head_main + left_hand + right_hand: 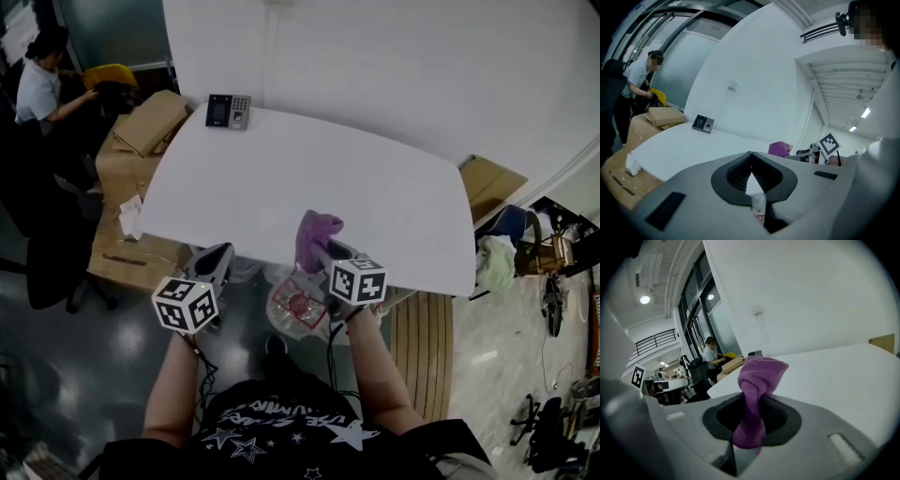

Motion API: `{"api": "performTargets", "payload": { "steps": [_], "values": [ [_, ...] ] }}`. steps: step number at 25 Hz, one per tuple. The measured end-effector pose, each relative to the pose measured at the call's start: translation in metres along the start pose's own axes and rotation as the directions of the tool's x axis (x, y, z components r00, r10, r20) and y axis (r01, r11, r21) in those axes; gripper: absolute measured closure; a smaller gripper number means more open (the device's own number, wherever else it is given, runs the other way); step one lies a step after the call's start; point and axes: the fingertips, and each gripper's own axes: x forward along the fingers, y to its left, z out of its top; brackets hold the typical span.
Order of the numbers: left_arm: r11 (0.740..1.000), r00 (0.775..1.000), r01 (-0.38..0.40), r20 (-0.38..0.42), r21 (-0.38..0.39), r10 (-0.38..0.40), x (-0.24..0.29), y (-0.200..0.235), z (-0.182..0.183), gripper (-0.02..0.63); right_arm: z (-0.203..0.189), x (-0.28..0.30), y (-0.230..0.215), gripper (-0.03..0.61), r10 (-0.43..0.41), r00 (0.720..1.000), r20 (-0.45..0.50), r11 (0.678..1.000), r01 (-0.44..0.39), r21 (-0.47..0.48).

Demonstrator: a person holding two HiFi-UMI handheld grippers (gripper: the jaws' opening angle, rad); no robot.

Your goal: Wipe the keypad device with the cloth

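The keypad device [228, 111] is a small dark unit with a grey keypad, standing at the far left corner of the white table [394, 187]. From the left gripper view, the keypad device [702, 123] is far ahead. My right gripper [319, 246] is at the table's near edge, shut on a purple cloth [317, 234] that bunches up above the jaws. In the right gripper view the cloth [757, 380] fills the gap of the right gripper [752, 399]. My left gripper [221, 251] hovers just off the near edge, shut and holding nothing; its jaws meet at the left gripper [750, 153].
Cardboard boxes [141, 131] are stacked left of the table, with a person [37, 84] beyond them. A clear bag with red contents [298, 305] lies on the floor under the near edge. A wooden panel [422, 342] and clutter are at the right.
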Motion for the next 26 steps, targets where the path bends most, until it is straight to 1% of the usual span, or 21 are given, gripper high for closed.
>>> {"api": "performTargets", "payload": {
  "steps": [9, 18, 22, 26],
  "values": [
    [0.999, 0.999, 0.032, -0.002, 0.007, -0.032, -0.054, -0.022, -0.019, 0.606, -0.033, -0.043, 0.039, 0.486, -0.022, 1.0, 0.015, 1.0, 0.022, 0.001],
    [0.997, 0.997, 0.074, 0.024, 0.011, -0.075, -0.102, -0.048, -0.024, 0.606, -0.05, -0.094, 0.079, 0.486, -0.043, 0.998, 0.052, 0.999, 0.044, -0.007],
    [0.997, 0.997, 0.081, 0.022, 0.001, -0.081, -0.129, -0.056, -0.043, 0.606, -0.072, -0.111, 0.099, 0.486, -0.044, 0.998, 0.049, 0.999, 0.045, -0.012],
    [0.997, 0.997, 0.078, 0.024, -0.014, -0.078, -0.161, -0.055, -0.063, 0.606, -0.095, -0.124, 0.121, 0.486, -0.046, 0.998, 0.047, 0.999, 0.046, -0.018]
  ]
}}
